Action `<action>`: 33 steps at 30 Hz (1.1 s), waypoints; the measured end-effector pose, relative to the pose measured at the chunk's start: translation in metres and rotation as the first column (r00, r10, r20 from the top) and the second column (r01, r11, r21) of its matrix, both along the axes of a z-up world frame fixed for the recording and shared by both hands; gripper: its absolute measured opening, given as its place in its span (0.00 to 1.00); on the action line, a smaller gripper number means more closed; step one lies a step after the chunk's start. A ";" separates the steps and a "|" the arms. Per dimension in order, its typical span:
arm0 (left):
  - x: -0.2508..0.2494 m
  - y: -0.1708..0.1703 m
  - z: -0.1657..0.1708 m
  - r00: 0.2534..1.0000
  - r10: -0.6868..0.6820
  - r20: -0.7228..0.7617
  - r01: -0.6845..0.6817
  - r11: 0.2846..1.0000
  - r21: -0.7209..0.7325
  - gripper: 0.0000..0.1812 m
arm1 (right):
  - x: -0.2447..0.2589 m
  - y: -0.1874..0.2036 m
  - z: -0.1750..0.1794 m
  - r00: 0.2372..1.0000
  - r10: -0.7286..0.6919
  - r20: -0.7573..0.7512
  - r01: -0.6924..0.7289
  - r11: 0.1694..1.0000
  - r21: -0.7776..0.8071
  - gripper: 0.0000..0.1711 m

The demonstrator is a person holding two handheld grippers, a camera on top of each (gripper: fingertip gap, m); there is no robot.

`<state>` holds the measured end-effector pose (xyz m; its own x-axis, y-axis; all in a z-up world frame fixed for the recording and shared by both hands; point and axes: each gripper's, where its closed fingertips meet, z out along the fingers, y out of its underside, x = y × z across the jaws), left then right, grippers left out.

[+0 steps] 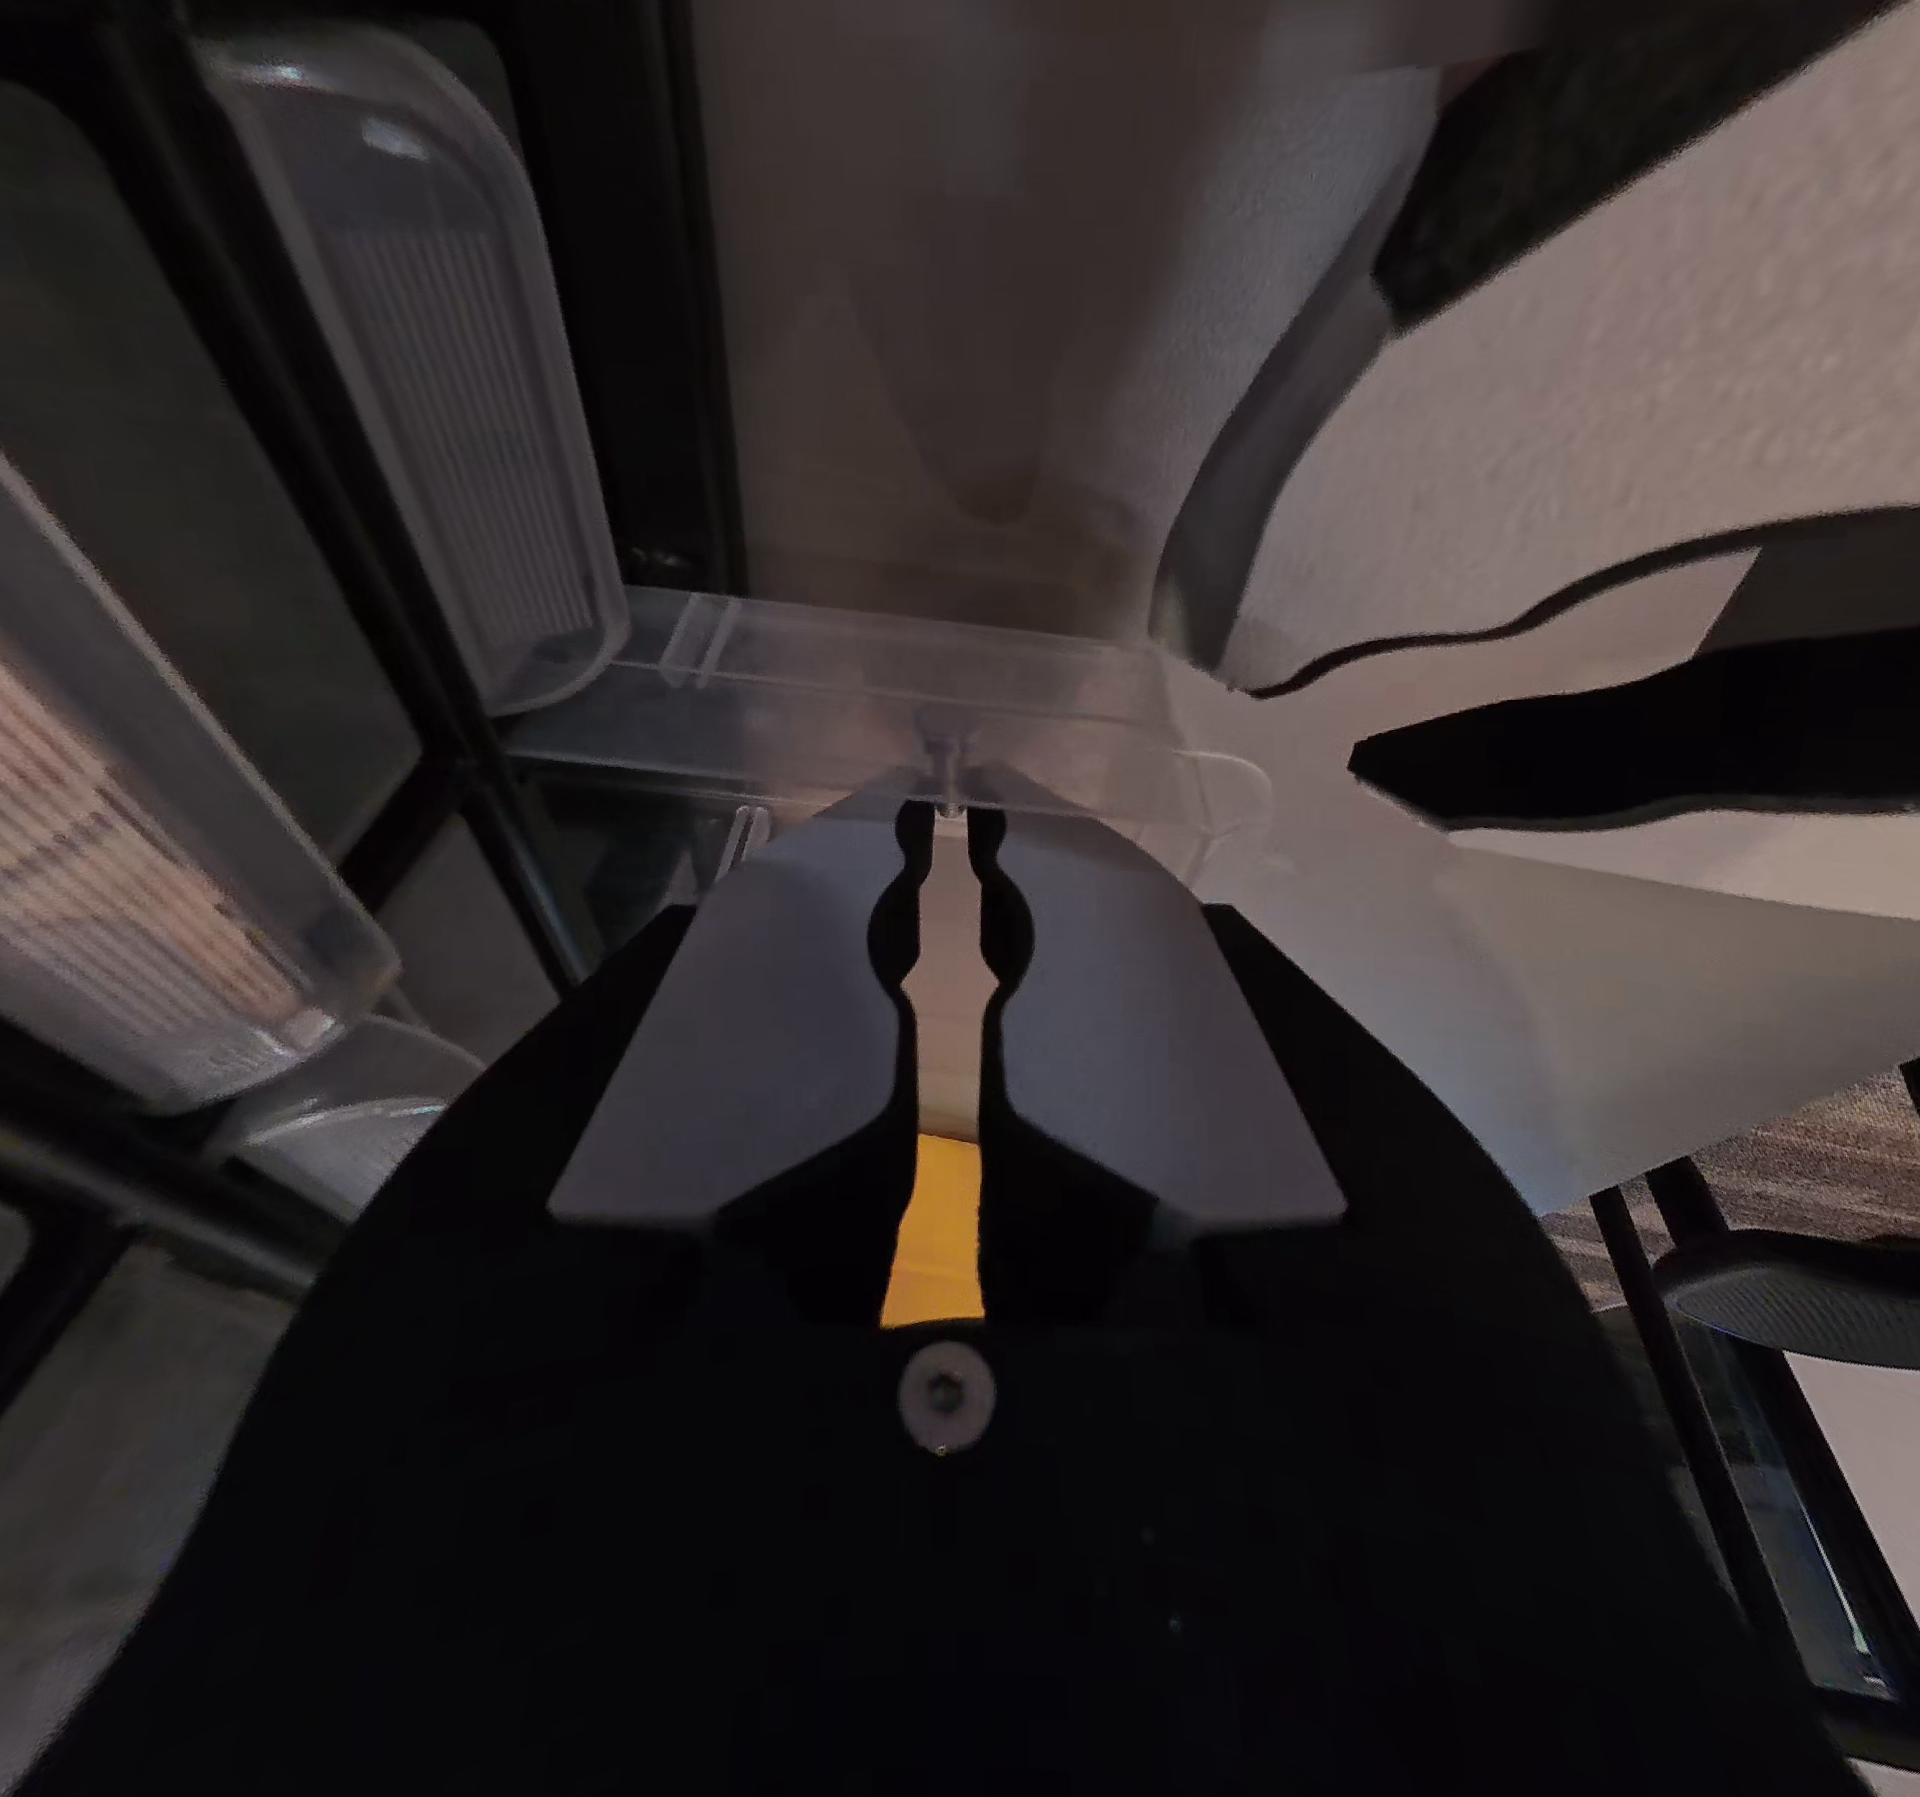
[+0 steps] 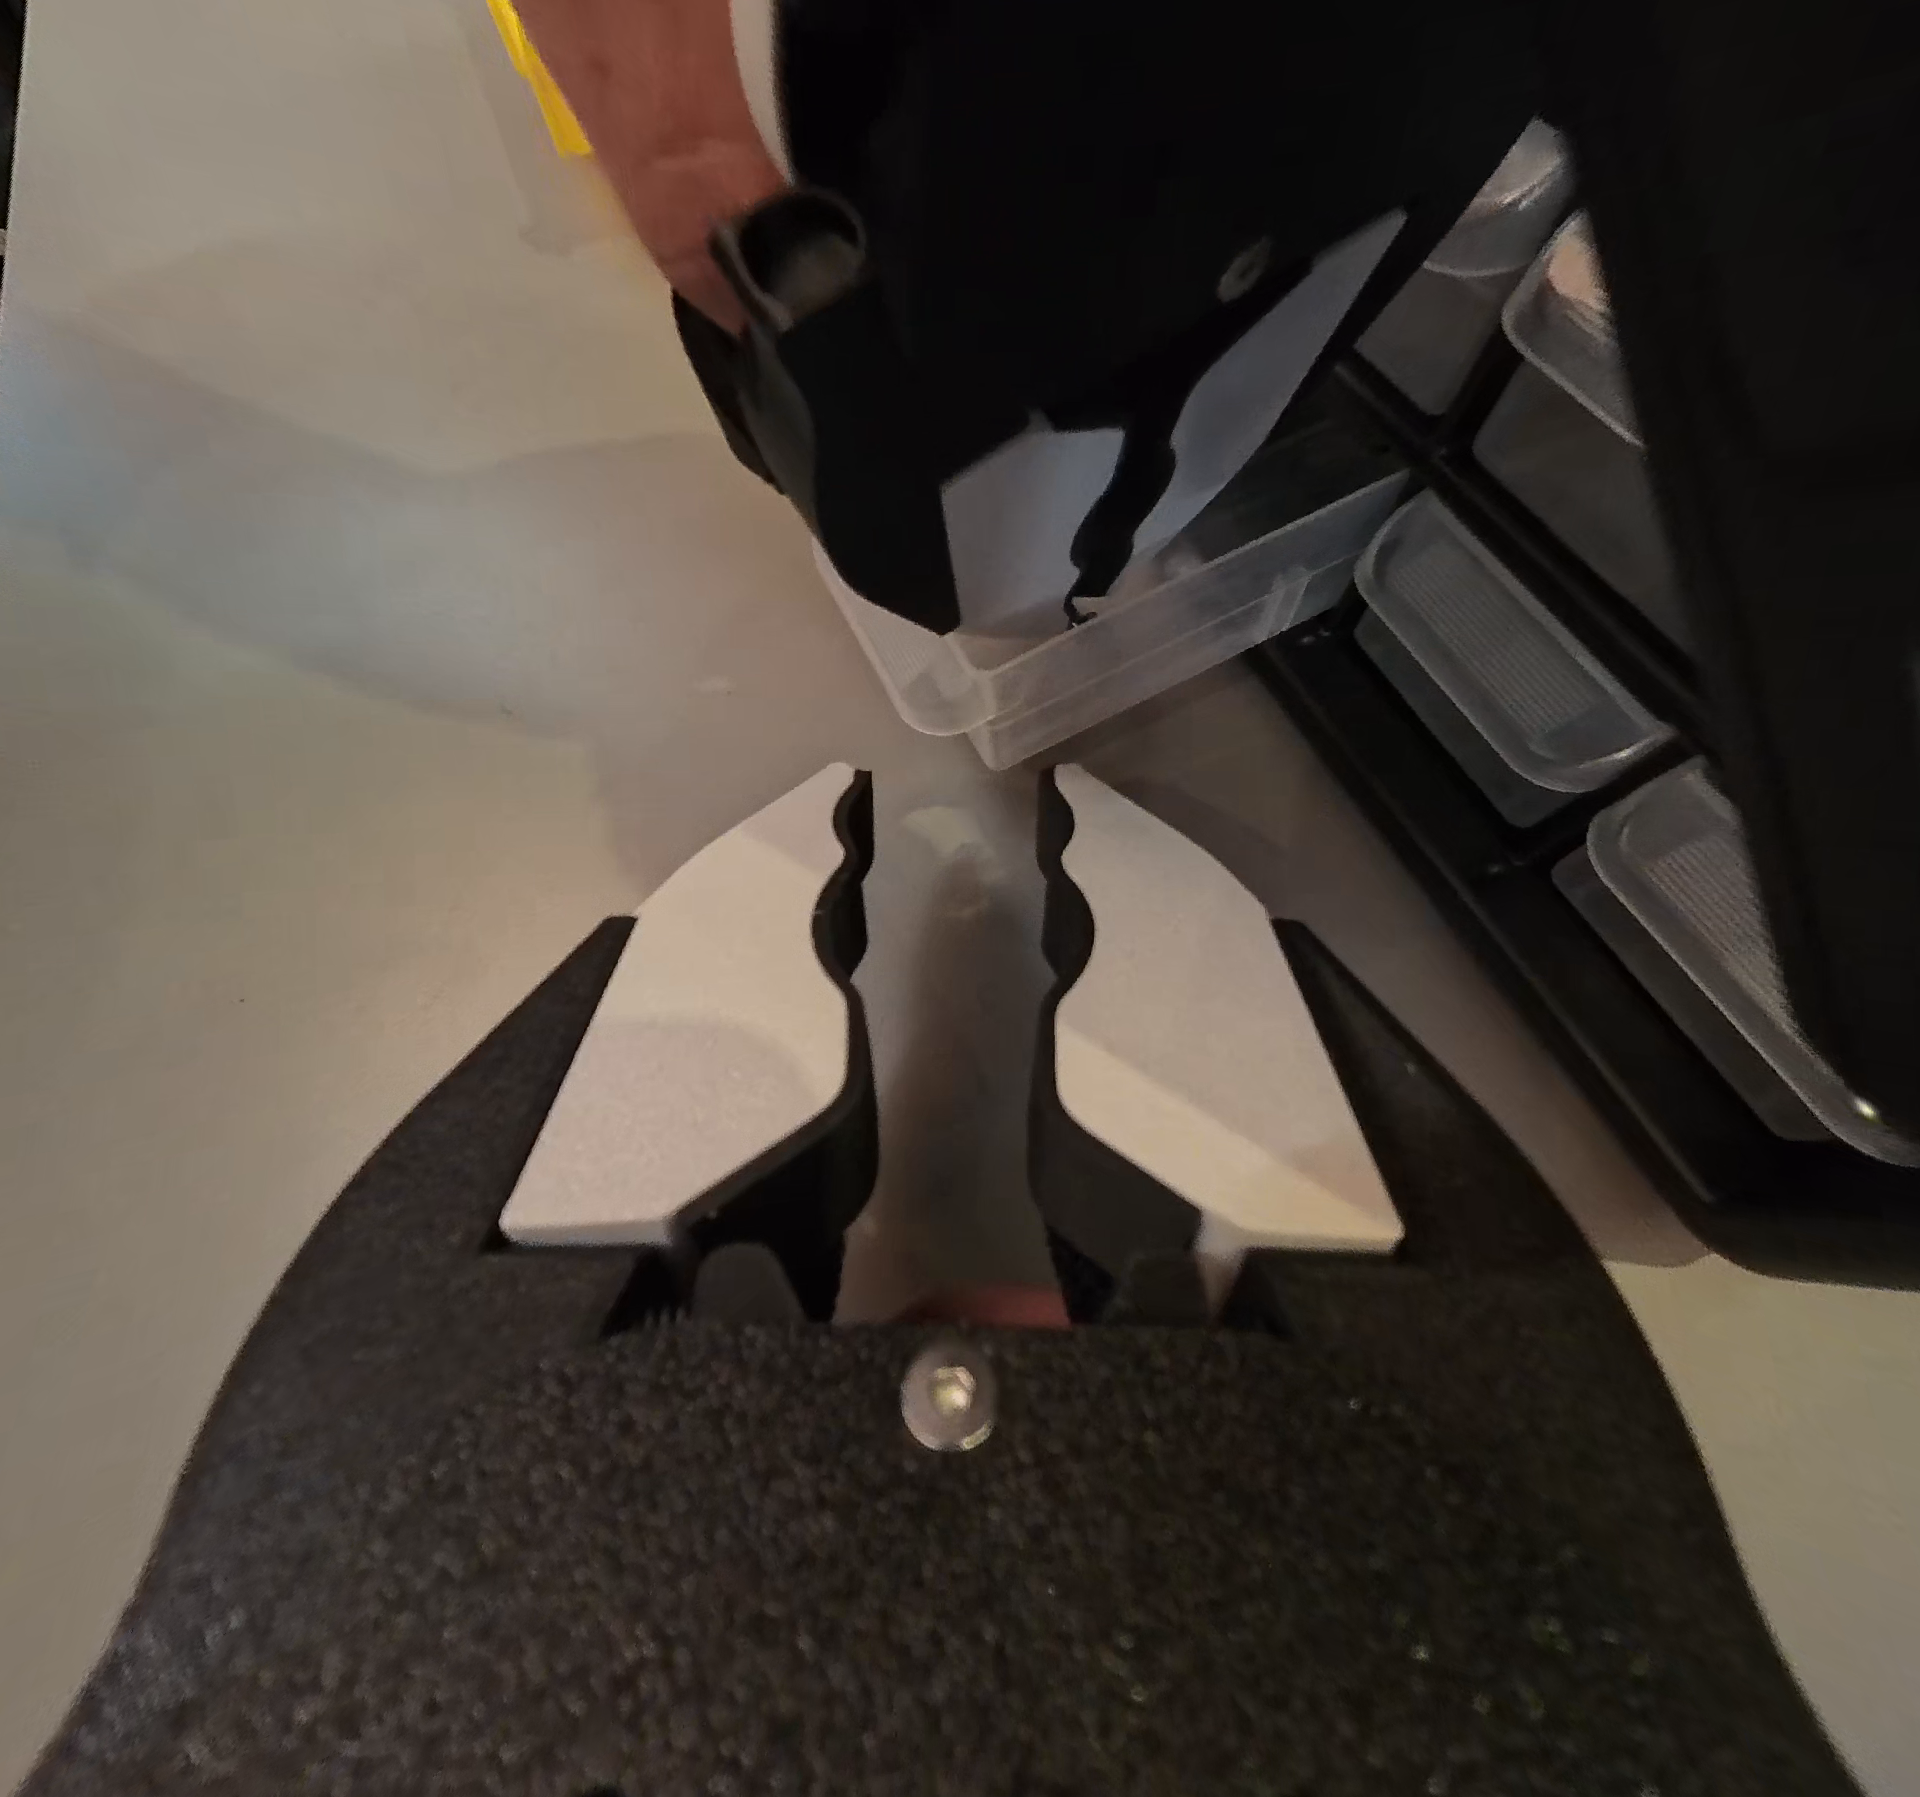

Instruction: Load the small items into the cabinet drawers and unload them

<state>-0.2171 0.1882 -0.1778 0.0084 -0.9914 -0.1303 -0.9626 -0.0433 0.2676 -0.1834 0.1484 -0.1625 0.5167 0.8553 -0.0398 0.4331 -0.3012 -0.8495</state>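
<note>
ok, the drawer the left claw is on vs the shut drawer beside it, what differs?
Pose: the clear drawer is pulled well out of the black cabinet, side wall exposed. The neighbouring drawer sits pushed in, only its front showing.
Contact: the left claw is nipped on the clear drawer's front tab. Nothing touches the neighbouring drawer.
Shared: both are see-through plastic.
</note>
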 end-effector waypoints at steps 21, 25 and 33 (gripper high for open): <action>-0.053 -0.074 0.066 0.131 0.307 0.943 -0.624 0.765 -0.162 0.25 | -0.001 0.001 -0.004 1.000 -0.004 0.028 0.003 1.000 0.002 0.17; -0.079 -0.087 0.046 -0.042 0.240 0.970 -0.710 0.676 -0.198 0.26 | -0.001 0.001 -0.004 0.999 -0.005 0.034 0.005 1.000 0.011 0.17; -0.088 -0.085 0.048 0.042 0.137 0.990 -0.707 0.704 -0.067 0.26 | -0.002 0.001 -0.007 0.998 -0.003 0.055 0.003 1.000 0.006 0.17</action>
